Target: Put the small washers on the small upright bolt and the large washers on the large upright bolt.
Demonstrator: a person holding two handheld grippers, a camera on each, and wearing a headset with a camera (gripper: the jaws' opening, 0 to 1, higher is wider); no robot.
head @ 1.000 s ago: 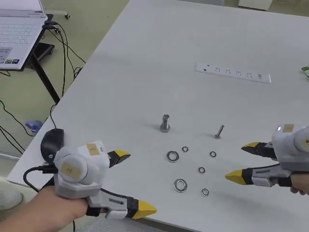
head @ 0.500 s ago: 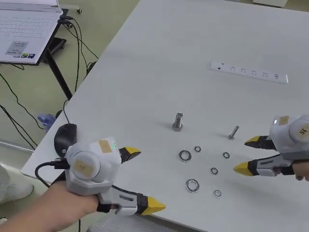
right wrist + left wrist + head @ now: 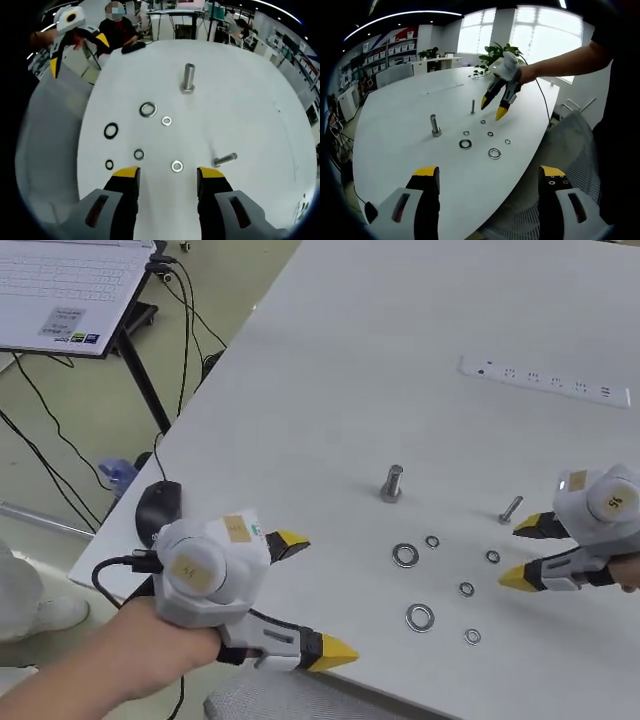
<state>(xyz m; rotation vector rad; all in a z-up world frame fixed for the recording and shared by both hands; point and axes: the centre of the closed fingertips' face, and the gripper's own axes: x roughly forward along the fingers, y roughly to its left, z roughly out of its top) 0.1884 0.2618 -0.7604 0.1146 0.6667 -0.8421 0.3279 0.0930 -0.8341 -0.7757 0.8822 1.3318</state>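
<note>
Six washers [image 3: 466, 589] lie flat on the white table [image 3: 330, 390]: two big ones and four small ones. One small washer [image 3: 177, 165] sits right in front of the right gripper [image 3: 169, 173], just ahead of the gap between its two yellow tips. That gripper's jaws are spread apart and hold nothing.

The small bolt [image 3: 226, 159] is just beside this washer, a little to the gripper's right. In the left gripper view it stands straight up. I think a washer has to be held flat and dropped onto it from above. The big bolt [image 3: 188, 77] stands farther ahead of the right gripper, past the other washers.

The left gripper [image 3: 315, 595] is at the near edge of the table. Its jaws are wide apart and empty too. A big washer [image 3: 494, 152] lies ahead of it, but well apart from its tips.

So the right gripper is much nearer to a washer. I think it should go first: dip down, pinch the small washer by its edge, lift it, and move a little right to the small bolt.

Far past the bolts lies a power strip [image 3: 545, 385]. A mouse [image 3: 158, 510] sits at the table edge on the left gripper's left side.
</note>
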